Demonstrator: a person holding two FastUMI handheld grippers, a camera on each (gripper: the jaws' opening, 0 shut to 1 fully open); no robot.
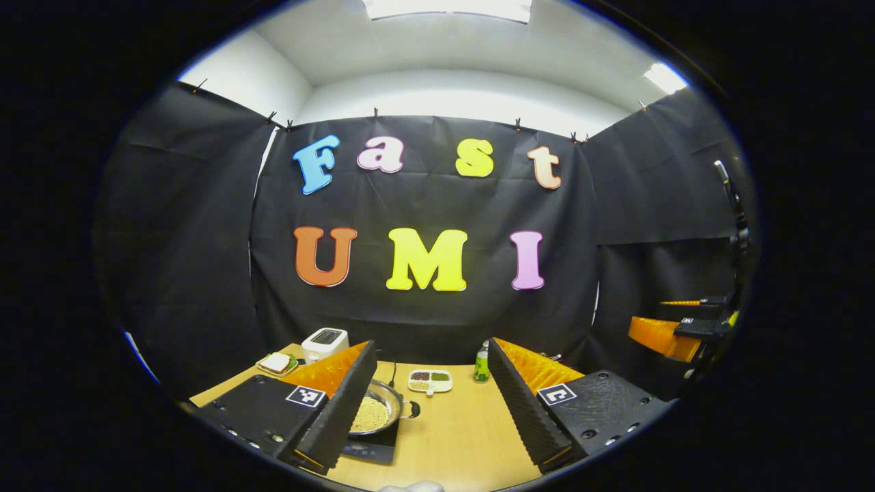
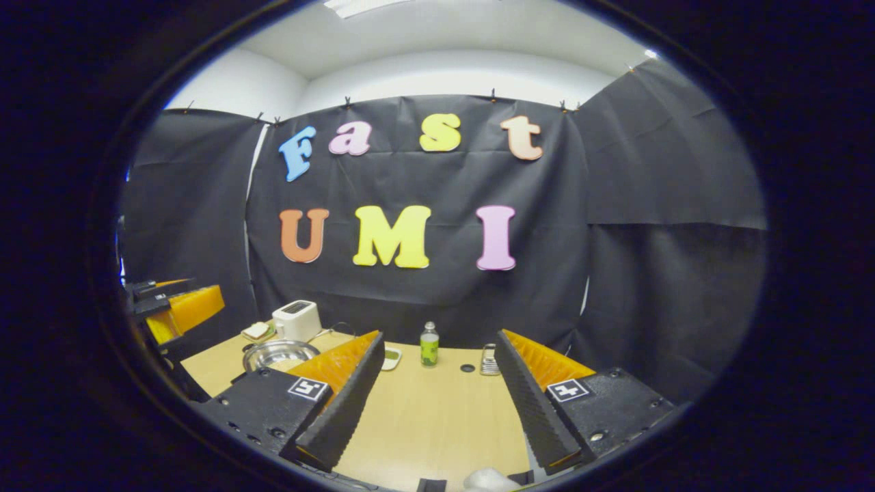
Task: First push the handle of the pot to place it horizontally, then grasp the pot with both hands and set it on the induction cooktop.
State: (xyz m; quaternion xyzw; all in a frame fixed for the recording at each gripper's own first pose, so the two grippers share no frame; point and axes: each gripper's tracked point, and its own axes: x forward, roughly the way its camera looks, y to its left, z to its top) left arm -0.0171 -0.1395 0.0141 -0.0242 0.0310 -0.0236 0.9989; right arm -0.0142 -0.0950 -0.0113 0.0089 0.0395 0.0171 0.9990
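Pot seated on cooktop; both grippers spread and empty.

Pot (image 1: 378, 410) on induction cooktop (image 1: 369, 449) near front-left edge of bench (image 1: 451, 437), partly behind inner finger of left gripper (image 1: 427, 403). Stub handle (image 1: 409, 410) pointing sideways toward bench centre. Right gripper (image 2: 437, 393) over bench middle, pot well to its left. Left gripper nearer. Placement judged complete.

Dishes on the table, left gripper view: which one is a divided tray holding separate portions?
The white tray behind the pot: it has separate compartments with dark and green fillings. The plate by the toaster has none.
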